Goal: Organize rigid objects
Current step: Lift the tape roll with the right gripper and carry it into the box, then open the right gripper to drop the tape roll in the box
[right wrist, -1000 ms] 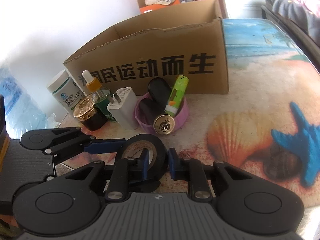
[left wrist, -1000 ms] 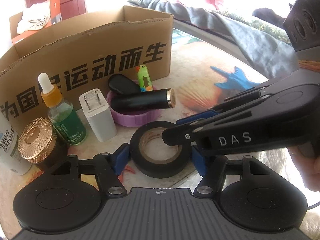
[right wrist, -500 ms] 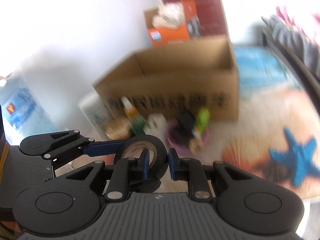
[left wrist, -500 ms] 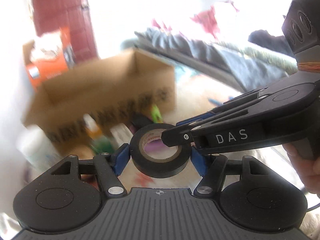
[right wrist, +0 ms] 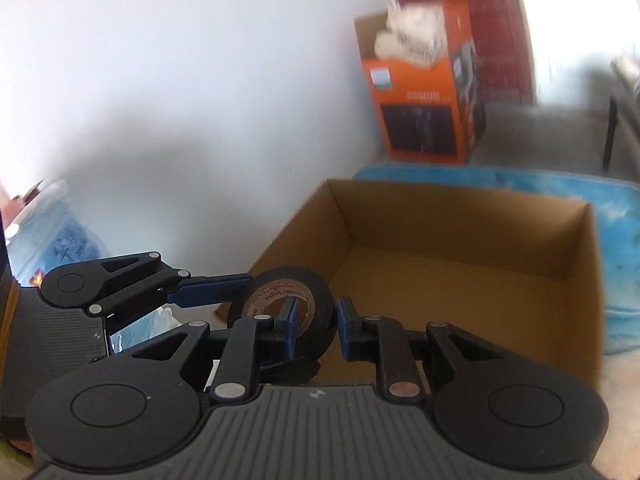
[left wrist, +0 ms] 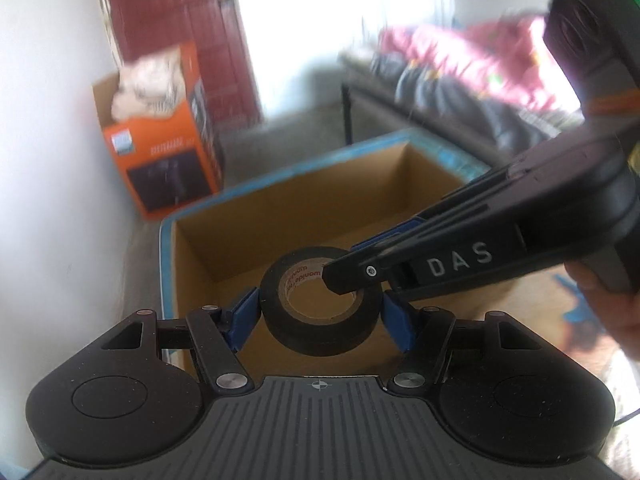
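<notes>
Tape [left wrist: 320, 312] clamped across by left gripper [left wrist: 318, 320], wall pinched by right gripper [right wrist: 316, 326]; box [left wrist: 304, 216] open below, mid-frame.

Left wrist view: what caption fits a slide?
Two grippers hold a black tape roll above an open cardboard box.

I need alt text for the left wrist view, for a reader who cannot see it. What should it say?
A black tape roll is held in the air by two grippers: the left gripper clamps its outer sides, and the right gripper pinches its wall from the right. Below and behind it is an open cardboard box, which looks empty where visible.
</notes>
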The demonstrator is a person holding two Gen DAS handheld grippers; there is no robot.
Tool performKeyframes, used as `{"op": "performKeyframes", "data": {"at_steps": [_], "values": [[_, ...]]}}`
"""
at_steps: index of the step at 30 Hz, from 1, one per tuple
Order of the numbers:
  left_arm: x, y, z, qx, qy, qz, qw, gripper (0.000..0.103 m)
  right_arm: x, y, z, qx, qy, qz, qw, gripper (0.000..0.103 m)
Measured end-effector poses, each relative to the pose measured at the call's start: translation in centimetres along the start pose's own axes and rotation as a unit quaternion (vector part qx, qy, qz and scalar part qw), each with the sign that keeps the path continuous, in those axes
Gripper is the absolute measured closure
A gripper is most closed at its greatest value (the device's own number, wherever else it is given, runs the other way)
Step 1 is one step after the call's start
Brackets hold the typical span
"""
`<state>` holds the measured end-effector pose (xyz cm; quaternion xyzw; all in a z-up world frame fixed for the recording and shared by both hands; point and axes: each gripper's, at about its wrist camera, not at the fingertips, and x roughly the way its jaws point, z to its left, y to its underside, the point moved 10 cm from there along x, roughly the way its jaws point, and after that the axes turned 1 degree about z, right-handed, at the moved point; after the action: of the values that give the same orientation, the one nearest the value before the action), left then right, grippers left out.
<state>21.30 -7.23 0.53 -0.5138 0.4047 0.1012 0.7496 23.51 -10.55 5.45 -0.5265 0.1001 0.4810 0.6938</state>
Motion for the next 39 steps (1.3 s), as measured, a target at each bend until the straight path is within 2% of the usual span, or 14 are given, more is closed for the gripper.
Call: {"op": "performKeyframes", "data": {"at_steps": [5,10,14,19,25,27,34,39], "values": [[5.3,1.0,2.1,0.003,0.006,0.091,0.9958,0.037,6.5,-0.4,-3.4,0.060,-0.020,0.097,0.993,0.081],[7.6,2.3,2.7,0.015,0.010,0.151,0.9884,0.037,10.0,0.0,-4.9,0.078,-0.031,0.152,0.985,0.081],[8.8,3.3,3.6,0.018,0.012,0.183,0.9829,0.035,12.3,0.3,-5.7,0.096,-0.045,0.189,0.976,0.081],[8.8,3.2,3.8,0.031,-0.010,0.188,0.9815,0.032,14.8,0.6,-6.3,0.114,-0.053,0.233,0.964,0.080],[7.1,3.0,3.8,0.030,-0.019,0.166,0.9856,0.029,14.7,0.6,-6.0,0.107,-0.048,0.220,0.968,0.080],[6.0,2.6,3.8,0.029,-0.026,0.145,0.9886,0.025,14.3,0.4,-6.2,0.109,-0.049,0.205,0.971,0.080],[0.1,1.3,3.5,0.019,-0.039,0.062,0.9972,0.020,11.1,-1.5,-6.5,0.119,-0.057,0.140,0.981,0.080],[-4.7,0.7,4.3,0.003,-0.049,0.000,0.9988,0.016,9.7,-1.0,-6.4,0.091,-0.032,0.161,0.982,0.079]]}}
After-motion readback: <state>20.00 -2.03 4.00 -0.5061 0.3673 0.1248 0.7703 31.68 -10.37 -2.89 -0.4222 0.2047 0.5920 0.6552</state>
